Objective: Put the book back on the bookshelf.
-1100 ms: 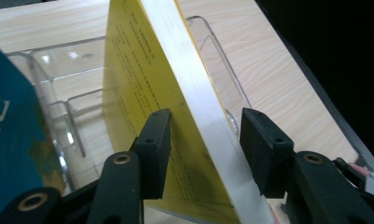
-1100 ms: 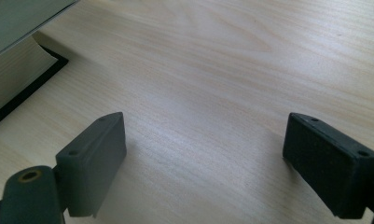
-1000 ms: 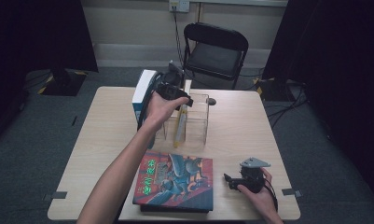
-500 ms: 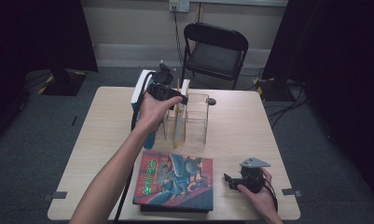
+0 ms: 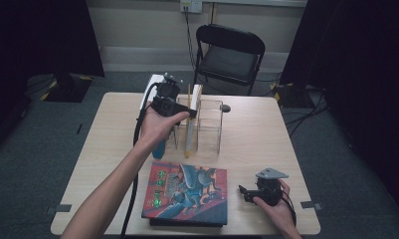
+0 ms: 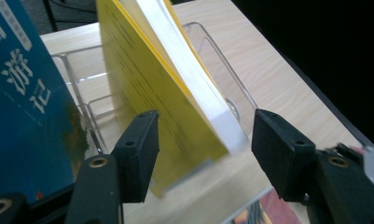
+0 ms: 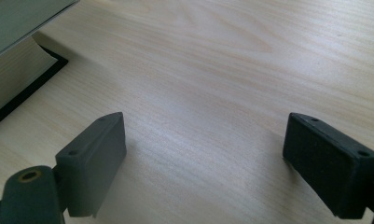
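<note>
Two books are stood in the clear rack [image 5: 210,124] at the table's [image 5: 266,134] far side: a blue book [image 6: 21,107] in the outer slot and a yellow book [image 6: 147,93] beside it, leaning at a tilt. The left gripper [image 6: 201,154] is seen w/ its jaws just opened, the yellow book's lower corner between them but not pressed by either pad, so the book is released. Judged step: letting go and backing off. It's best done w/ jaws kept wide and drawn straight back, so the tilted cover isn't clipped and tipped over. The right gripper [image 7: 203,163] is rested unclenched on bare wood near the red book [image 5: 187,191], nothing gripped.
</note>
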Demonstrator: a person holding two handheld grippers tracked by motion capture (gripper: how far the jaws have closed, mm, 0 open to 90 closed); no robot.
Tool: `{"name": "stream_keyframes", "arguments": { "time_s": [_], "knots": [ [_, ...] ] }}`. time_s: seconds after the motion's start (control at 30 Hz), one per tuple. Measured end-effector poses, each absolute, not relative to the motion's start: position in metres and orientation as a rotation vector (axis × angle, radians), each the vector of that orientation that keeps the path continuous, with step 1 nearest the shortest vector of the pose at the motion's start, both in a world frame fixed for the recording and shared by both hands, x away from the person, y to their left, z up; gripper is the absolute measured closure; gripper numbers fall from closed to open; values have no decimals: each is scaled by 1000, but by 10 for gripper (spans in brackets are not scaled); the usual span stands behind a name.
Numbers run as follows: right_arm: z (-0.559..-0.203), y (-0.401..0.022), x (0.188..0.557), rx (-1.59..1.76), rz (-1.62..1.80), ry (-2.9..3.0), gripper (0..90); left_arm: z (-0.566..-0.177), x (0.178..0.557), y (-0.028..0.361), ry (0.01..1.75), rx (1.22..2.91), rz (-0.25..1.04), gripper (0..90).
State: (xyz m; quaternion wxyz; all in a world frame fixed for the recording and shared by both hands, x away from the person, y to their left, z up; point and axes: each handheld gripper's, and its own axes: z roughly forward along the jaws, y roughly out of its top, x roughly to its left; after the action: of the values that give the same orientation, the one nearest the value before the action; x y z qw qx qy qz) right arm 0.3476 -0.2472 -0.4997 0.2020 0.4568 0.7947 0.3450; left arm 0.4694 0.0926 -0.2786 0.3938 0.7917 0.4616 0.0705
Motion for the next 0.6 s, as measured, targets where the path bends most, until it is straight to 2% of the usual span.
{"name": "stream_keyframes", "arguments": {
  "time_s": [0.23, 0.43, 0.53, 0.57, 0.6],
  "knots": [
    [-500, -247, 348, 1279, 962, 2216, 129, -284, 440, 88, 1097, 2050, 186, 416],
    [-500, -247, 348, 1279, 962, 2216, 130, -305, 418, 92, 1067, 2055, 186, 421],
    [-499, -246, 348, 1283, 958, 2223, 136, -326, 407, 97, 1048, 2074, 207, 497],
    [-498, -246, 348, 1288, 958, 2226, 138, -342, 400, 101, 1054, 2065, 205, 504],
    [-498, -246, 348, 1288, 958, 2226, 138, -342, 400, 101, 1054, 2065, 205, 515]
  ]
}}
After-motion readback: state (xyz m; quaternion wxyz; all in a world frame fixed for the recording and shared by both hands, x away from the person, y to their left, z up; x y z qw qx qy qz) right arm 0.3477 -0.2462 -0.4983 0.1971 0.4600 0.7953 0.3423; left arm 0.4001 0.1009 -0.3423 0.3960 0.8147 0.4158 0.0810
